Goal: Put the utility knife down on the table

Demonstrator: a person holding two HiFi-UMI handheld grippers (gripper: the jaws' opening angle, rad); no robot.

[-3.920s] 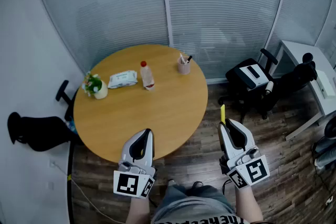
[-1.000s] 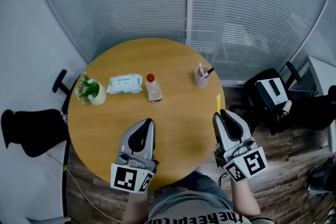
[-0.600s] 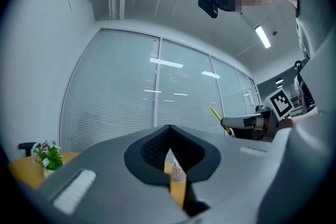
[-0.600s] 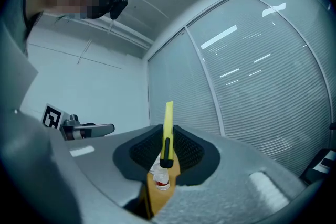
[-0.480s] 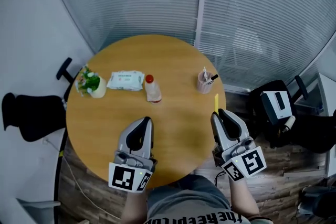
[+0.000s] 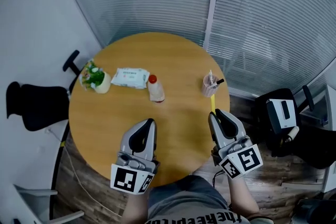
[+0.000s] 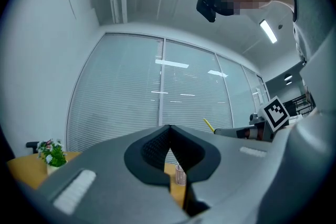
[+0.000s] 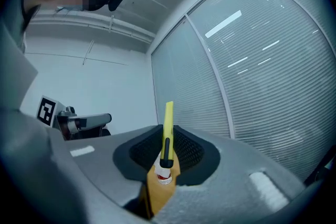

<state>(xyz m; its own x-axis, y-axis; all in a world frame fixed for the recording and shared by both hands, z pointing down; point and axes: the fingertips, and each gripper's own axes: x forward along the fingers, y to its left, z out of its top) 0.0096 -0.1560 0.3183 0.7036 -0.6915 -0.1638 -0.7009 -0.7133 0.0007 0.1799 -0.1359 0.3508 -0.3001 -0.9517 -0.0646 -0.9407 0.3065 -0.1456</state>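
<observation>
A yellow utility knife sticks out forward from my right gripper, which is shut on it. That gripper hovers over the right edge of the round wooden table, just short of a pen cup. My left gripper is shut with nothing in it, over the table's near middle. From the left gripper view the knife shows off to the right.
On the table stand a small potted plant, a pack of wipes and a red-capped bottle. Black office chairs flank the table at left and right. Blind-covered glass walls run behind.
The table has drawn closer and shifted under both grippers. The right gripper with the knife, earlier over the floor beside the table, now sits over its right edge.
</observation>
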